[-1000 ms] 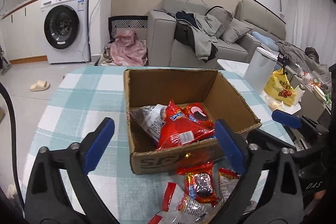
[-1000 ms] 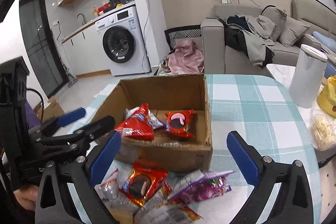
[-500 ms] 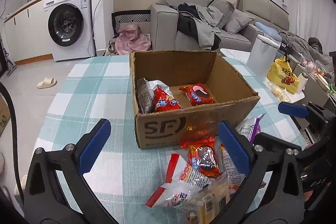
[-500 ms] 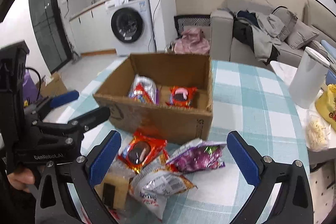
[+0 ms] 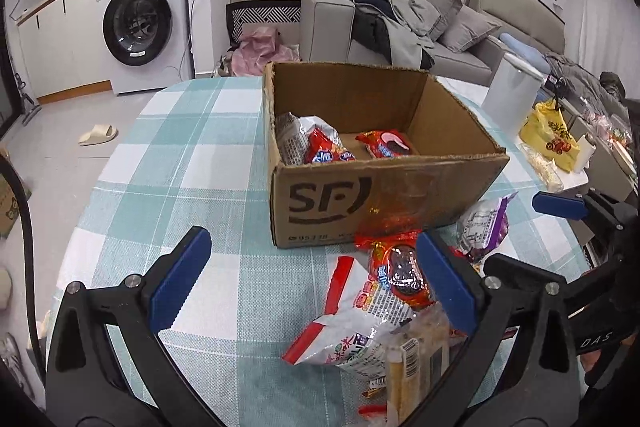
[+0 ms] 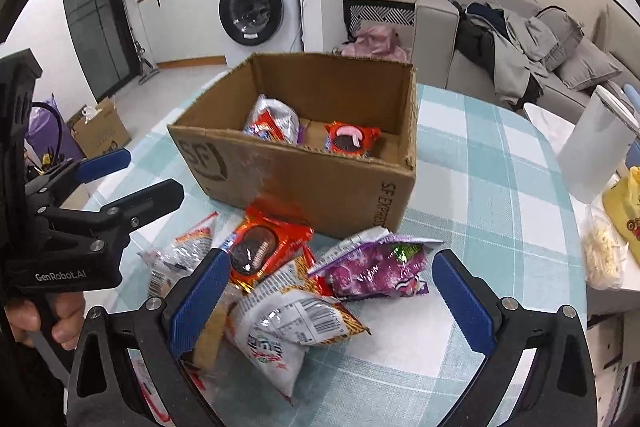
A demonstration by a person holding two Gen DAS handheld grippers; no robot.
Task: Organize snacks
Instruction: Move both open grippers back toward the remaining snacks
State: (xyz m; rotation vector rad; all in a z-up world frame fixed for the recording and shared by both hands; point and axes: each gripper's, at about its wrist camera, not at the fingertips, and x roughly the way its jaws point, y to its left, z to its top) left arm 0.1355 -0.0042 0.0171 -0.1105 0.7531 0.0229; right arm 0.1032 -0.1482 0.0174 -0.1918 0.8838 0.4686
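The right gripper [image 6: 326, 301] is hovering over the loose heap with its 2 blue pads [image 6: 198, 301] spread wide and gripping nothing; the white crinkled packet [image 6: 288, 331] is lying nearest, directly between and just below those pads, its long axis running from lower left to upper right, roughly across the opening; a beige wrapped bar [image 6: 210, 327] is touching the inner face of the left-side pad. The left gripper [image 5: 312, 289] is likewise standing wide apart and empty; from its view the heap is sitting off to the right of centre, with the white red-edged packet [image 5: 356, 331] and the bar overlapping its right-side finger rather than lying in the gap.

Just beyond, the red cookie packet [image 6: 260, 249] is resting partly on the white one, and the purple packet [image 6: 376, 267] is lying beside it, long axis left to right, nearer the right pad; both are just short of the cardboard box [image 6: 320, 187].

Farther still, the box is sitting open on the checked tablecloth [image 6: 480, 163], holding 3 packets at most, so most of the sorting looks undone. The right gripper seems the better placed for the next pick; dropping straight down onto the white packet should suffice, though neighbours may drag along.
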